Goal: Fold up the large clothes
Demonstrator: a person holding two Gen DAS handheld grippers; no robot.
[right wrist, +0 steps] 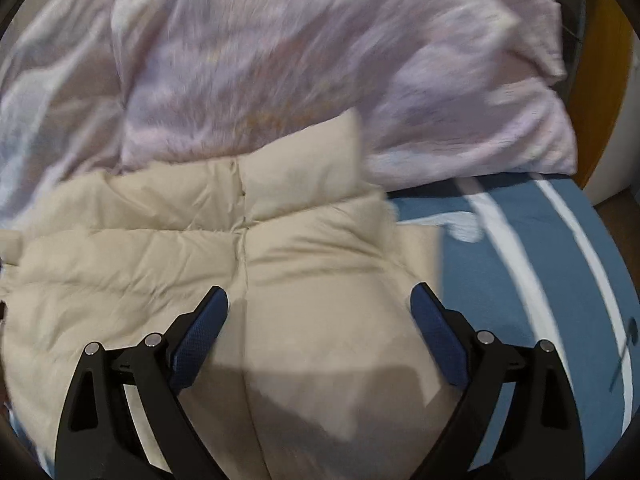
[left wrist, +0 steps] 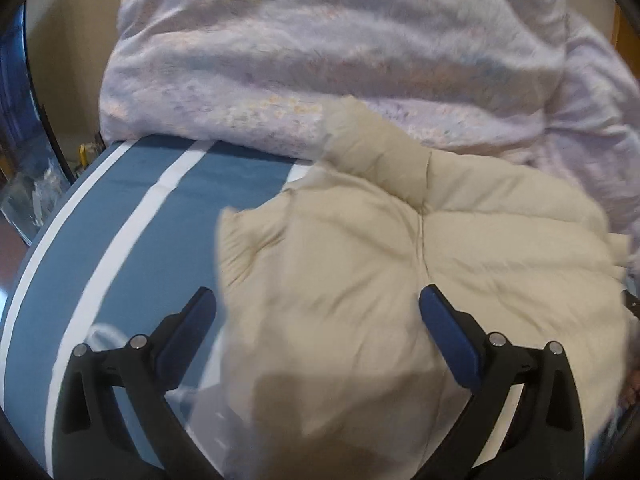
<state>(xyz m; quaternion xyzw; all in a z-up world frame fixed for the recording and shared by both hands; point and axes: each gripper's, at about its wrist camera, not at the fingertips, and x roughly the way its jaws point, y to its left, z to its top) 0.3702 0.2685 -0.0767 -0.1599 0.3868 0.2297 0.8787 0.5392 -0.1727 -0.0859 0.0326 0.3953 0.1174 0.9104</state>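
The left gripper (left wrist: 318, 300) has its jaws wide apart and holds nothing; the beige padded jacket (left wrist: 400, 264) lies between and under them, but I cannot tell if the pads touch the cloth. The right gripper (right wrist: 320, 300) is the same: jaws wide apart, nothing held, above the jacket (right wrist: 248, 264).

The jacket lies on a bed with a blue sheet with white stripes (left wrist: 132, 216). A pale lilac duvet (left wrist: 340, 52) is heaped just behind the jacket and touches its far edge. The sheet shows to the left of the jacket in the left view and to its right (right wrist: 520, 264) in the right view. The pictures are blurred, so small details are not sure.

I judge that the step in hand is to take hold for the next fold. To do it well, each gripper should close on the outer edge of the jacket, taking all the thick layers. Both sides should rise together, so the puffy cloth does not slide or drag the duvet.
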